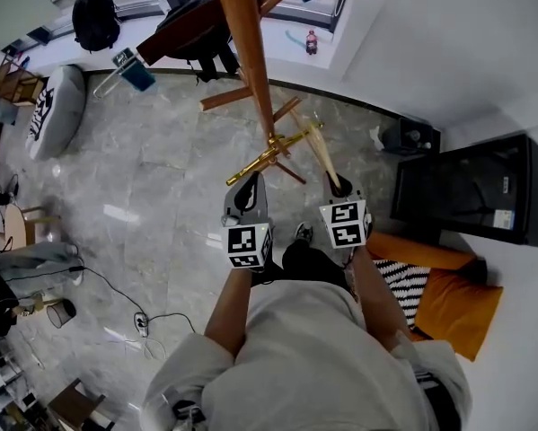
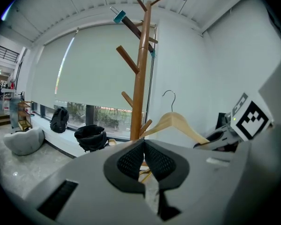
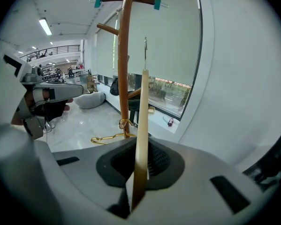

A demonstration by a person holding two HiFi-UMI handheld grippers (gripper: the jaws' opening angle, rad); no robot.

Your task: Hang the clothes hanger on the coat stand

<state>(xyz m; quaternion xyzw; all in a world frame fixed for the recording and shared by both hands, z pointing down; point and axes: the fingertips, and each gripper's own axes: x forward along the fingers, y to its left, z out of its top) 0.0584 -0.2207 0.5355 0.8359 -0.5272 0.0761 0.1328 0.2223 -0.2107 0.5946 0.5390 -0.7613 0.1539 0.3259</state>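
The wooden coat stand (image 1: 251, 52) rises just ahead of me, its pegs spreading from the pole (image 2: 142, 69). My right gripper (image 1: 339, 187) is shut on the lower arm of a pale wooden clothes hanger (image 1: 321, 149). The hanger stands upright and edge-on in the right gripper view (image 3: 142, 125), its metal hook (image 3: 145, 53) close beside the pole (image 3: 124, 55), touching no peg. In the left gripper view the hanger (image 2: 178, 124) shows broadside, right of the pole. My left gripper (image 1: 248, 189) is shut and holds nothing (image 2: 144, 146).
A gold metal hanger (image 1: 269, 158) hangs from a low peg between my grippers and the pole. A dark hanger with teal clips (image 2: 119, 17) hangs on a high peg. Black bag (image 2: 90, 136) on the sill, grey beanbag (image 1: 55, 108), black cabinet (image 1: 471, 191), orange cushion (image 1: 453, 303).
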